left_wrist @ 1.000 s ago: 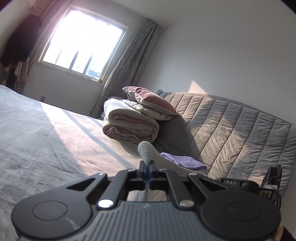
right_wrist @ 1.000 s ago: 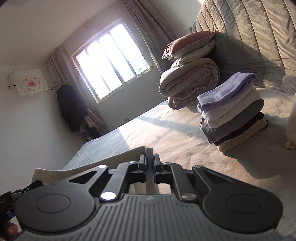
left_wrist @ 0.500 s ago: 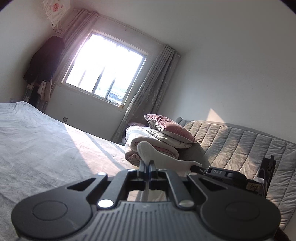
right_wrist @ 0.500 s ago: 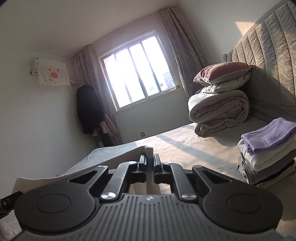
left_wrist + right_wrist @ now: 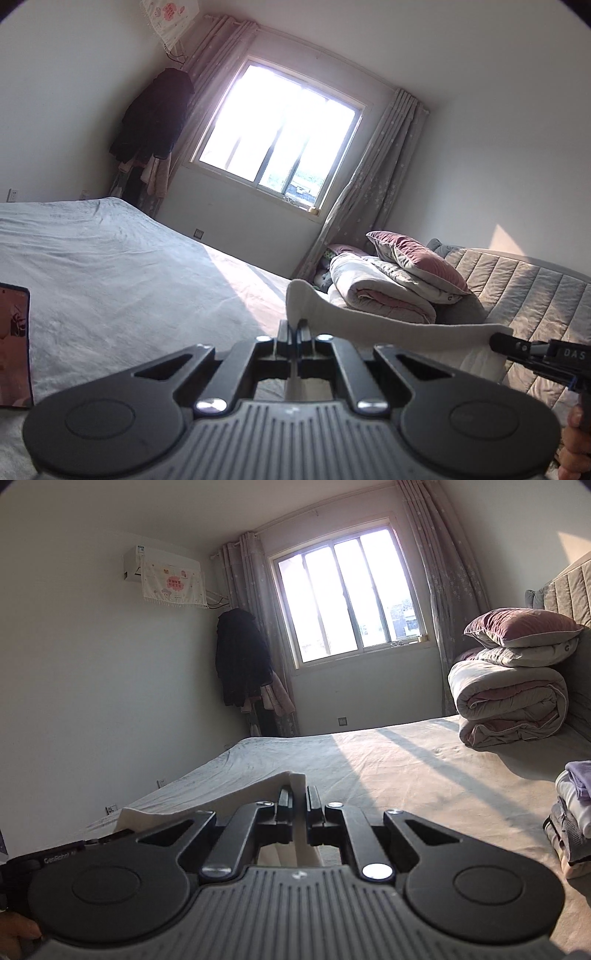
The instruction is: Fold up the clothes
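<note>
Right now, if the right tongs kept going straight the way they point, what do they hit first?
Probably the grey bed sheet far ahead, since the right tongs, shut on the cream cloth, point slightly downward. Nothing else stands in that line; depth is unclear.

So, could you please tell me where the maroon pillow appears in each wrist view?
Left wrist: maroon pillow right of centre, on top of the rolled quilt.
Right wrist: maroon pillow at the right edge, on top of the same quilt.
Shared landmark: the window.
</note>
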Tool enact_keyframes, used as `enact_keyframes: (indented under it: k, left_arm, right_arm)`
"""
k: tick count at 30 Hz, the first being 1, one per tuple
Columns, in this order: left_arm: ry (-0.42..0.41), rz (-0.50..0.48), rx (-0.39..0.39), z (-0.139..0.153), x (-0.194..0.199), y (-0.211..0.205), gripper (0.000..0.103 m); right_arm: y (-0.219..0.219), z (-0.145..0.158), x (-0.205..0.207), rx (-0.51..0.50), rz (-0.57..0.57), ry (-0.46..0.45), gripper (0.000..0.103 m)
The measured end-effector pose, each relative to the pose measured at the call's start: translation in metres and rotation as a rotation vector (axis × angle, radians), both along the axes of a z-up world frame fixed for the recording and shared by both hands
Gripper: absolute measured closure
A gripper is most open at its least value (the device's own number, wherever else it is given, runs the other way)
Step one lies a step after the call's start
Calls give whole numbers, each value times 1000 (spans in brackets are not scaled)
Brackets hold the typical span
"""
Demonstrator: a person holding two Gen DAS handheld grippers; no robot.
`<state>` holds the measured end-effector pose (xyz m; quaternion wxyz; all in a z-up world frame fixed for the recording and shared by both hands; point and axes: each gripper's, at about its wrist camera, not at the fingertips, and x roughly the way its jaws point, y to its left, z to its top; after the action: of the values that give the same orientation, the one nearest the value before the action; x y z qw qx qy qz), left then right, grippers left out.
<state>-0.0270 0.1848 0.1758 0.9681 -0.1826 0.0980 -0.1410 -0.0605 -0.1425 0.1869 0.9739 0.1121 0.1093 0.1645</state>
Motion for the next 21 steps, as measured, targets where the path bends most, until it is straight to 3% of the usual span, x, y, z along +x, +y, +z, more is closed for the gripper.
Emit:
enact_keyframes:
  k: [4,8,13,17,21]
  left_arm:
    - [-1,-24,42,-4,37,14,101]
    - [31,-71,20,-8,81,32,101]
    - [76,-57,43,-26,119,51,101]
    - [153,-46,25,-60,135,69,101]
    - [242,-18,22,-99,137,85,101]
  right_arm:
    - [14,-5,7,50,75,60,94]
    - [30,-11,20,155,162,119,94]
    - [59,-20,40,230,248,170,94]
    - [97,-41,48,207,305,220,94]
    - [136,-81,51,145,379,319,94]
